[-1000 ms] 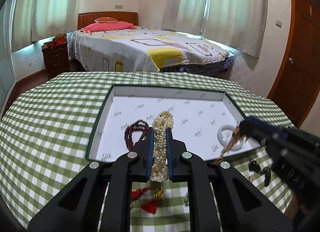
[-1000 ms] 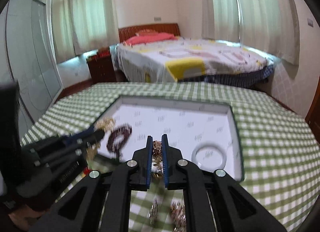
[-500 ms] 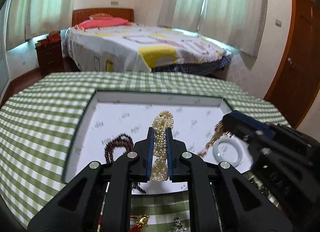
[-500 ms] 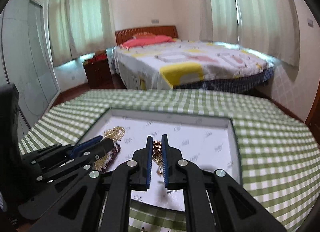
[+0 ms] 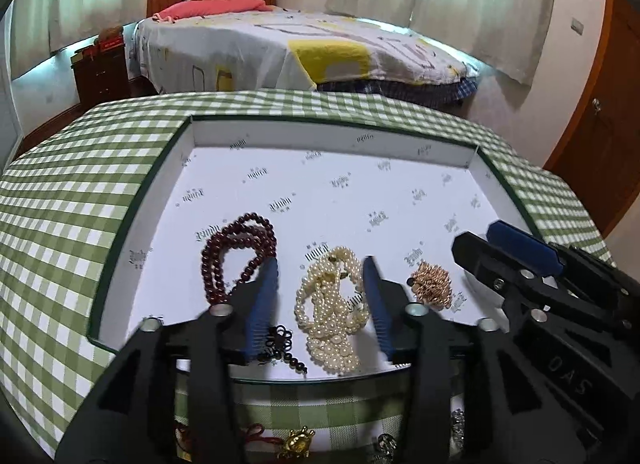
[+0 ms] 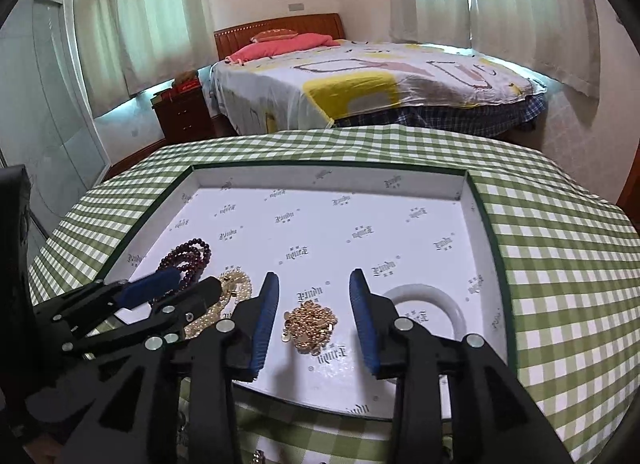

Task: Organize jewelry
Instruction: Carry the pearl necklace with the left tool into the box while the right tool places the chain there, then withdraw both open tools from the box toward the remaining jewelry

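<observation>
A shallow white tray [image 5: 332,132] with a dark green rim sits on the green checked tablecloth. My left gripper [image 5: 322,266] is open above a pile of pearl strands [image 5: 332,312] lying in the tray. A dark red bead necklace [image 5: 236,248] lies left of the pearls. My right gripper [image 6: 314,280] is open over a bunched gold chain [image 6: 310,326] on the tray floor. A white bangle [image 6: 430,302] lies to its right. The pearls [image 6: 236,284] and red beads [image 6: 188,256] also show in the right wrist view, partly behind the left gripper [image 6: 148,288].
Loose pieces lie on the cloth in front of the tray: a small gold turtle charm [image 5: 298,442], red cord [image 5: 256,434] and silver items [image 5: 458,424]. A bed [image 6: 380,76] and a wooden nightstand [image 6: 182,114] stand beyond the table. A wooden door [image 5: 600,124] is at right.
Both grippers have opened and let go. The pearl strands and the gold chain now lie on the tray floor. Both grippers have moved lower and closer to the tray.
</observation>
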